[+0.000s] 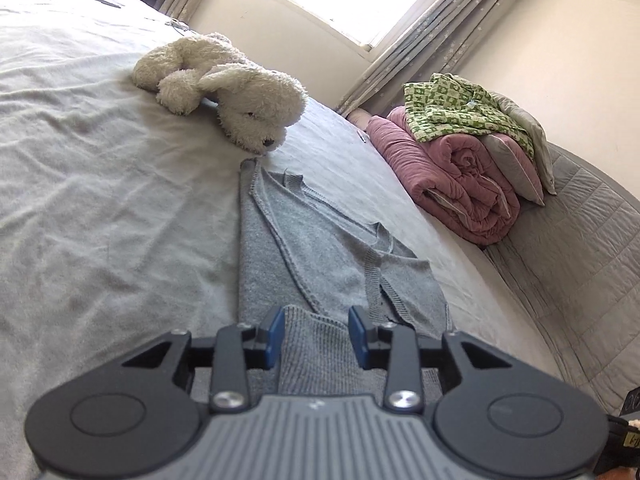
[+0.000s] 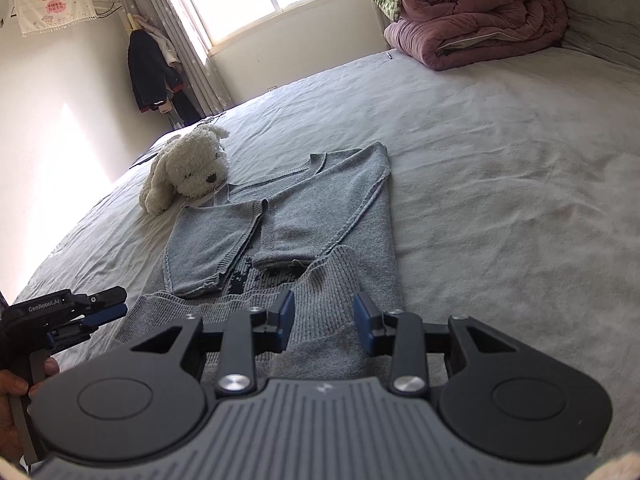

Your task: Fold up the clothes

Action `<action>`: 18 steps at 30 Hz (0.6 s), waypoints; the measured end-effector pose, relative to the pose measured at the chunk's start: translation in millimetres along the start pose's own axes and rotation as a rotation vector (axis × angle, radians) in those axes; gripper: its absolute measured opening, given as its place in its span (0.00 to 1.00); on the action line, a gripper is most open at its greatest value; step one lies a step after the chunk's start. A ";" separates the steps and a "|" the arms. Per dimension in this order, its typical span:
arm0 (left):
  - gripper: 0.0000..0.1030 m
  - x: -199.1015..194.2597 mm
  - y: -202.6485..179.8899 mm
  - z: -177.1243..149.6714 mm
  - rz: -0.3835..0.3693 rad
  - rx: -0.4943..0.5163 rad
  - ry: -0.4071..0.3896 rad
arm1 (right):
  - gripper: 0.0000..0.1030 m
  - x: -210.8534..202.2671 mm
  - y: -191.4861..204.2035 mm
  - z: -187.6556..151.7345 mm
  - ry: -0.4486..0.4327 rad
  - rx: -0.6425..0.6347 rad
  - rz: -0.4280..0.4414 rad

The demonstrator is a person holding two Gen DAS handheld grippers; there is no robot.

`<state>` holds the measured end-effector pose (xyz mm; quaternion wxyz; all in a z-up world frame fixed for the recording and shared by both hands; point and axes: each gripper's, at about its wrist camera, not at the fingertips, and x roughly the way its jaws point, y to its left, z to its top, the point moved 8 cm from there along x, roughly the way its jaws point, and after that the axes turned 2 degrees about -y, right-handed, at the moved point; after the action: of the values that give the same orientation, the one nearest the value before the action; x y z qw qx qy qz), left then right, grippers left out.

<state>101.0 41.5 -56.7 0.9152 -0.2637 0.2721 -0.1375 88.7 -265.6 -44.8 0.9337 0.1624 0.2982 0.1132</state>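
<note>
A grey knit sweater [image 1: 320, 256] lies flat on the bed with both sleeves folded in across its body; it also shows in the right wrist view [image 2: 304, 208]. Its ribbed hem [image 1: 316, 344] [image 2: 320, 320] lies between the fingers of each gripper. My left gripper [image 1: 318, 336] is open over the hem's left part; it also shows from the side in the right wrist view [image 2: 100, 304]. My right gripper [image 2: 324, 322] is open over the hem's right part. Neither gripper holds the cloth.
A white plush dog [image 1: 236, 96] [image 2: 188, 168] lies by the sweater's collar. A rolled pink quilt [image 1: 452, 176] [image 2: 476, 12] with green patterned cloth [image 1: 460, 112] sits at the head of the bed [image 1: 80, 160]. Jackets [image 2: 154, 72] hang by the window.
</note>
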 end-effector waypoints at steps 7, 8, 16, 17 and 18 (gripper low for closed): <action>0.33 -3.1 -13.1 -18.0 -0.029 0.090 0.032 | 0.36 0.0 9.9 -3.8 0.002 -0.028 0.011; 0.33 -2.0 -13.8 -21.0 -0.028 0.103 0.040 | 0.36 0.6 11.2 -4.9 0.006 -0.034 0.011; 0.31 -1.1 -3.7 -27.9 -0.012 0.118 0.067 | 0.36 7.0 7.8 -10.1 0.035 -0.047 -0.008; 0.31 -1.4 -3.5 -27.5 -0.008 0.117 0.066 | 0.36 8.5 5.2 -11.3 0.045 -0.047 -0.021; 0.31 -1.8 -2.9 -26.8 -0.004 0.114 0.067 | 0.36 10.0 2.0 -13.3 0.058 -0.048 -0.041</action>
<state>83.9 29.0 -73.4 0.9188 -0.2070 0.2936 -0.1634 88.5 -257.5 -59.6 0.9304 0.1306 0.3257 0.1057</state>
